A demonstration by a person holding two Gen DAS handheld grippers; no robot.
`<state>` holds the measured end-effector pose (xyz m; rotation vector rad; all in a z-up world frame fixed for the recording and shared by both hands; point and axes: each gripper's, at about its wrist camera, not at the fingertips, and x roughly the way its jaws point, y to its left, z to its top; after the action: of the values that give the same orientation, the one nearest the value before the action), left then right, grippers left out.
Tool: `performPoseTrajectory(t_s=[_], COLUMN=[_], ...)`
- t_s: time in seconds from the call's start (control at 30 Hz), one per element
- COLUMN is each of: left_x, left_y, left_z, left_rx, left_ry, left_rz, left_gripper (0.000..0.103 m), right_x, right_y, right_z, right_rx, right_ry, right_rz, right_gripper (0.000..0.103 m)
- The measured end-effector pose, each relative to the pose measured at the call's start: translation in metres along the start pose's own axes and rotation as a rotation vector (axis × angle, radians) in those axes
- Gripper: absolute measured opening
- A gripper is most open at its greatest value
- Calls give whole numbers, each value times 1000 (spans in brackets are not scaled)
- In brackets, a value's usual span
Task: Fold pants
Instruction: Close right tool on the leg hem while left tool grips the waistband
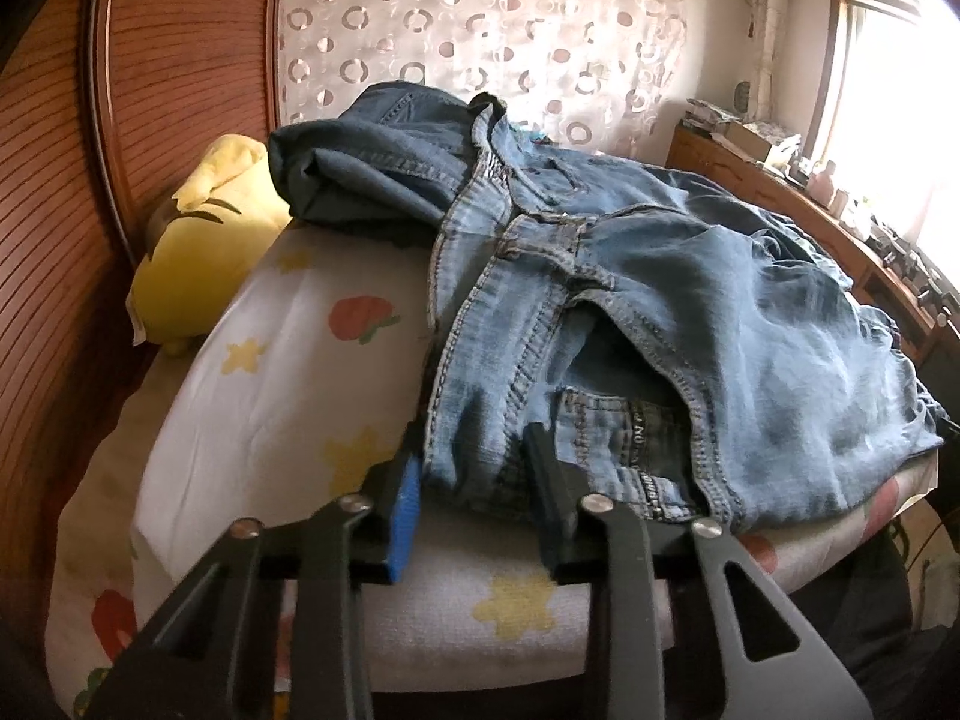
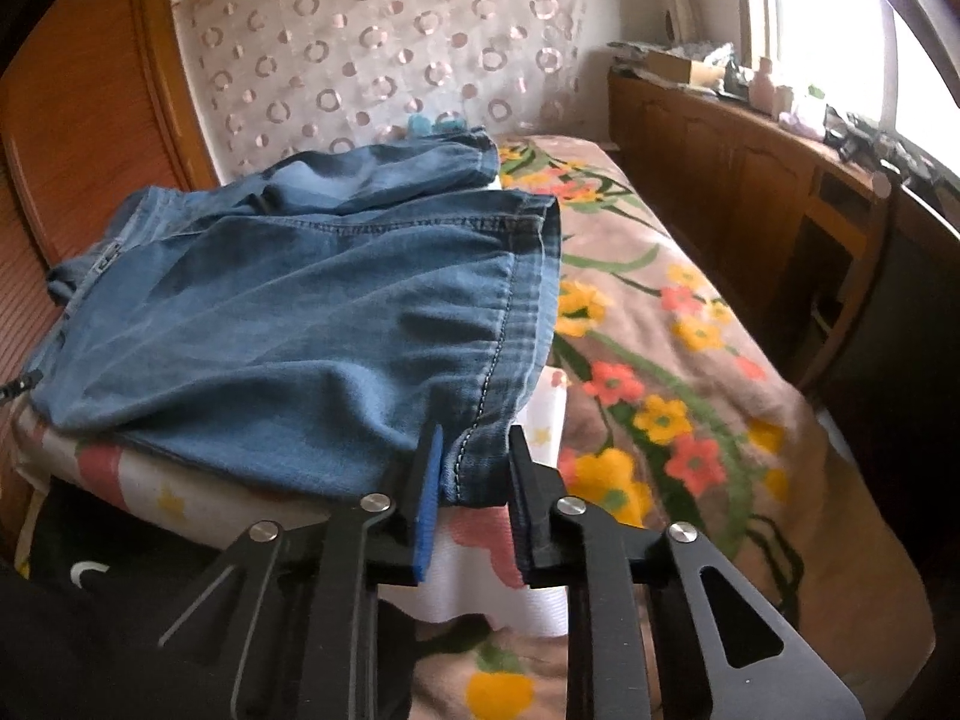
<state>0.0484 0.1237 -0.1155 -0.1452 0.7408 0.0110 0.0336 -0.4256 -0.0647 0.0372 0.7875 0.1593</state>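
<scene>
Blue denim pants lie folded on a white folded blanket with flower and fruit print on the bed. In the left wrist view the waistband end is nearest, and my left gripper is open with its fingers on either side of the near denim edge. In the right wrist view the pants show their hem end. My right gripper is open, with the hem corner between its fingers. Neither gripper pinches the cloth.
A yellow plush pillow lies at the left against the wooden headboard. A floral bedspread covers the bed to the right. A wooden side cabinet with clutter runs under the window. A patterned curtain hangs behind.
</scene>
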Motion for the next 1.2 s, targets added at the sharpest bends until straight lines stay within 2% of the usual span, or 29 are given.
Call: performPoseTrajectory(t_s=[0.07, 0.17, 0.33, 0.4, 0.5, 0.67, 0.93, 1.2], left_x=[-4, -14, -40, -48, -68, -89, -99, -86], left_y=[-2, -6, -11, -13, -22, -22, -14, -17], left_z=[2, 6, 22, 28, 35, 46, 54, 60], left_rx=[1, 4, -6, -4, 27, 22, 10, 20], left_ry=[-16, -51, -134, -144, -198, -256, -278, -258], left_rz=[-7, -7, -29, -43, -38, -37, -32, -23], left_gripper=[17, 14, 14, 14, 14, 14, 13, 13], right_x=[-3, -10, -26, -33, -45, -66, -88, -60], right_y=[4, 5, 9, 11, 13, 18, 24, 32], right_z=[2, 8, 25, 33, 46, 66, 97, 105], right_rx=[-23, -28, -51, -59, -65, -94, -133, -173], right_ry=[-7, -41, -105, -134, -176, -248, -323, -288], right_rz=[-13, -6, 2, 2, 10, 6, 1, -4], right_gripper=[15, 15, 14, 14, 13, 13, 9, 8])
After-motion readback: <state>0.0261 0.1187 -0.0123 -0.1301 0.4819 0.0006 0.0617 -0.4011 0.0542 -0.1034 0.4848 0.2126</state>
